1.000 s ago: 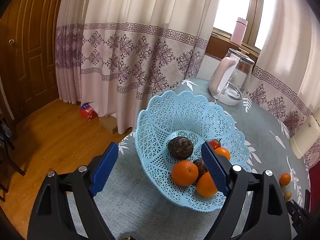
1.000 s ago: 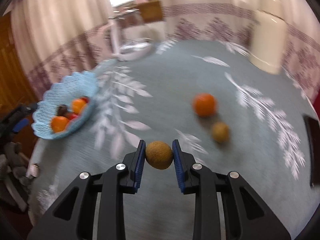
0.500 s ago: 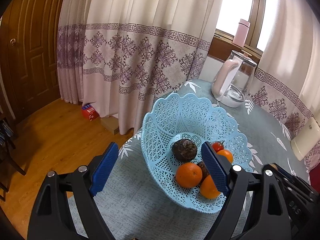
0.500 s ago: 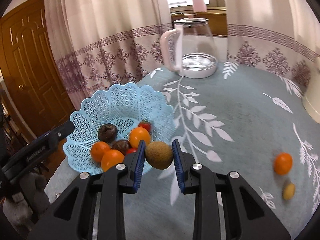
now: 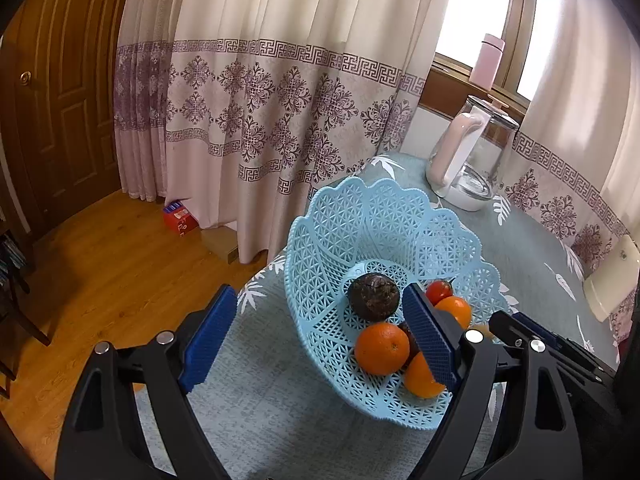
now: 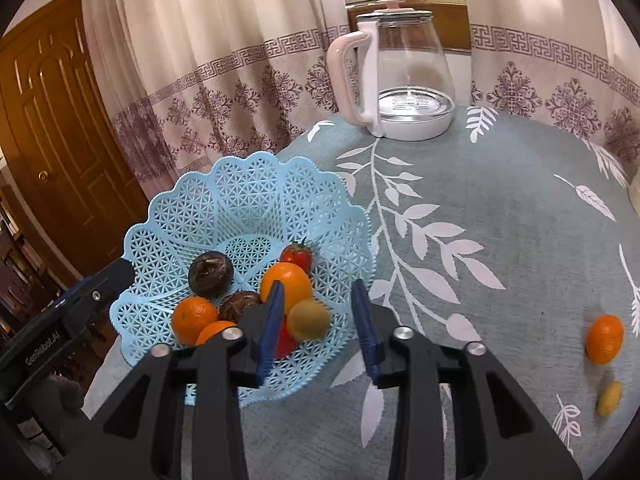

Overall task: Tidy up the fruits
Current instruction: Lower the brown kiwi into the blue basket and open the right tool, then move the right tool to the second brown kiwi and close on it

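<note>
A light-blue lattice basket [image 5: 360,196] [image 6: 240,176] stands near the table's left edge. It holds oranges [image 6: 195,317], a tomato [image 6: 297,255] and dark round fruits [image 6: 211,268]. My right gripper [image 6: 318,285] hangs open over the basket's near right side. A brown kiwi [image 6: 308,319] is blurred between its fingers, touching neither pad. My left gripper [image 5: 318,292] is open and empty, straddling the basket's near left wall. One orange [image 6: 604,338] and a small yellowish fruit [image 6: 609,399] lie on the cloth at the right.
A glass kettle with a pink handle [image 6: 404,80] [image 5: 468,160] stands at the back of the table. A cream appliance [image 5: 612,280] sits at the right edge. Curtains hang behind, and the wooden floor [image 5: 100,272] drops away to the left of the basket.
My right gripper moved in over the basket and opened, letting go of the kiwi, which now falls loose between its fingers. The left gripper stayed open and barely shifted.
</note>
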`<action>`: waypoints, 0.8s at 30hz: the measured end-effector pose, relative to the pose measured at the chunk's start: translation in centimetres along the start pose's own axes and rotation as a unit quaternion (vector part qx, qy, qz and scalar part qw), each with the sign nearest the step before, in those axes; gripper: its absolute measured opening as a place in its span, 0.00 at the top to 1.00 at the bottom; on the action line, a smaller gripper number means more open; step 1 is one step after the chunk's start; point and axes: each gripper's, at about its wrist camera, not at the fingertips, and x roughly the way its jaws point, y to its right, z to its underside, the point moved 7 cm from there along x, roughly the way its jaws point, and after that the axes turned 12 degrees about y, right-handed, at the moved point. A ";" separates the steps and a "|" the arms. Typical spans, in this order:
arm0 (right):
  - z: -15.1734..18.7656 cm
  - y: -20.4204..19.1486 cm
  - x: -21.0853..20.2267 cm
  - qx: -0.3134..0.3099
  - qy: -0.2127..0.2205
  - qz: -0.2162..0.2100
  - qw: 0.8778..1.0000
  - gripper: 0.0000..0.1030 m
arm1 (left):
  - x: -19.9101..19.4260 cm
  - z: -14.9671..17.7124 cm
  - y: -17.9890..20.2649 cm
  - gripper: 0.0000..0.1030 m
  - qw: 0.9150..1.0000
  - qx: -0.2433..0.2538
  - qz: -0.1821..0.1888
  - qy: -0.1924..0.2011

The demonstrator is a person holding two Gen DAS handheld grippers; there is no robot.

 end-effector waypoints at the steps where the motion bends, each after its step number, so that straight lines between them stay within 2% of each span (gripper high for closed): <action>1: 0.0 0.2 -0.1 0.001 0.001 0.002 1.000 0.65 | 0.0 0.0 0.0 0.16 1.000 0.000 -0.001 0.000; 10: 1.1 2.6 -1.4 0.039 0.006 0.019 0.999 0.64 | 0.1 0.3 0.5 0.16 1.000 0.008 0.006 -0.004; 15: 1.6 3.4 -2.3 0.053 0.009 0.024 0.998 0.64 | 0.2 0.8 1.6 0.16 0.999 0.027 0.024 -0.013; 17: 1.6 3.5 -2.6 0.055 0.010 0.025 0.998 0.64 | 0.2 1.0 2.2 0.11 0.999 0.036 0.031 -0.017; 21: 2.0 3.9 -3.2 0.064 0.010 0.027 0.998 0.63 | 0.0 1.4 3.7 0.11 0.996 0.062 0.054 -0.021; 24: 2.3 4.4 -3.6 0.071 0.009 0.031 0.997 0.63 | -0.2 1.8 4.6 0.05 0.994 0.092 0.055 -0.018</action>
